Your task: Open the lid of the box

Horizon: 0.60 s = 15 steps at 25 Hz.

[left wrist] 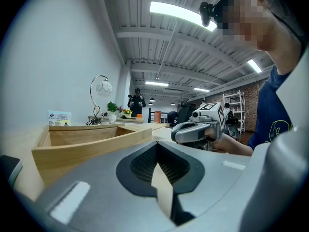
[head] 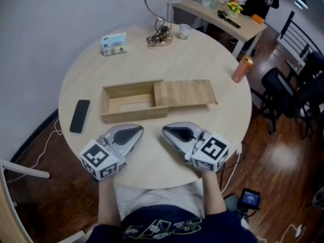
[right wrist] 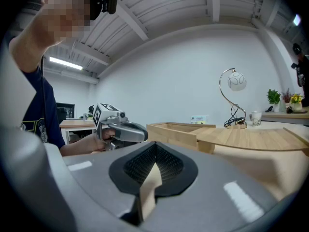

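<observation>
Table (head: 152, 135) bare just before box (head: 132, 105) — phone (head: 80, 116) lies left, lid (head: 185, 93) juts right, can (head: 242, 69) beyond.

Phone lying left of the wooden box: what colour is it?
The phone is black; the head view shows it best.

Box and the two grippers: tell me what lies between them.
Nothing: the head view shows only bare table between the box and the left gripper and right gripper.

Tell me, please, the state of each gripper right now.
Left grey two-jaw gripper: closed, holding nothing.
Right grey two-jaw gripper: closed, holding nothing.
</observation>
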### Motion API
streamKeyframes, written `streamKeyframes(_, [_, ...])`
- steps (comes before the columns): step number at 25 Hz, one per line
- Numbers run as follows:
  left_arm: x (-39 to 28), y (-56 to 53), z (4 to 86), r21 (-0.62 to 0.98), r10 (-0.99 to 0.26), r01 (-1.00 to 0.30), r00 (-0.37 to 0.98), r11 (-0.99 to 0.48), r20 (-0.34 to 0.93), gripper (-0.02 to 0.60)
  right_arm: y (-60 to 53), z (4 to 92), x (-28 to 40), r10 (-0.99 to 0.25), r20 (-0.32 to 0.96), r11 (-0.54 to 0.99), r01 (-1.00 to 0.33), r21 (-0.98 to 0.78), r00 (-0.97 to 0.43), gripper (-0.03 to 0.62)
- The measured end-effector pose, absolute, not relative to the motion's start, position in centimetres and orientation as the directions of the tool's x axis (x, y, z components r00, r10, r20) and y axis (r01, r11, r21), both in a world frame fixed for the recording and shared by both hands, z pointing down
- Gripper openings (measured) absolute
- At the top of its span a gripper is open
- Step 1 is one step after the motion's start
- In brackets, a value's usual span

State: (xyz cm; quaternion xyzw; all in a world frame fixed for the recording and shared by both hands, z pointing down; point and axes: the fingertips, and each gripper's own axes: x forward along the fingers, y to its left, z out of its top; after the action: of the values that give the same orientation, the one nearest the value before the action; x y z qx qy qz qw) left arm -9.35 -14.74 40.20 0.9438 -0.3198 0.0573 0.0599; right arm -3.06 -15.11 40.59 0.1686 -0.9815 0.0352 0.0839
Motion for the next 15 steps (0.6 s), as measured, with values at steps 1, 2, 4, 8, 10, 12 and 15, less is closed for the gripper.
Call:
streamKeyframes(1, [-9.48, -14.71, 40.22, 0.078, -0.597, -0.612, 0.788, -0.787, 0.149, 0.002, -15.11, 40.67, -3.18, -0.323, 0.183, 0.941, -0.336, -0.043, -0.929, 0.002])
streamKeyframes(2, [-9.64, -14.64, 40.27, 0.079, -0.599, -0.614, 0.786, -0.786, 0.153, 0.002, -15.05, 40.76, -3.33, -0.320, 0.188, 0.941, -0.334, -0.047, -0.928, 0.002])
streamKeyframes(4, [-9.81, -14.47, 40.37, 0.080, -0.602, -0.617, 0.783, -0.783, 0.157, 0.002, -14.88, 40.79, -3.53, -0.317, 0.189, 0.942, -0.332, -0.054, -0.929, 0.002])
streamKeyframes(8, [-9.62, -14.49, 40.48, 0.078, -0.603, -0.618, 0.783, -0.782, 0.154, 0.002, -14.86, 40.49, -3.43, -0.325, 0.178, 0.939, -0.339, -0.055, -0.929, 0.002])
streamKeyframes(10, [-9.58, -14.56, 40.51, 0.077, -0.602, -0.617, 0.784, -0.783, 0.153, 0.002, -14.84, 40.65, -3.34, -0.321, 0.178, 0.941, -0.335, -0.051, -0.930, 0.002])
streamKeyframes(12, [-9.62, -14.57, 40.55, 0.077, -0.601, -0.616, 0.784, -0.784, 0.154, 0.002, -14.92, 40.48, -3.41, -0.329, 0.177, 0.938, -0.343, -0.054, -0.928, 0.002])
streamKeyframes(15, [-9.58, -14.65, 40.55, 0.077, -0.600, -0.615, 0.785, -0.785, 0.153, 0.002, -15.00, 40.44, -3.43, -0.331, 0.178, 0.937, -0.345, -0.053, -0.927, 0.002])
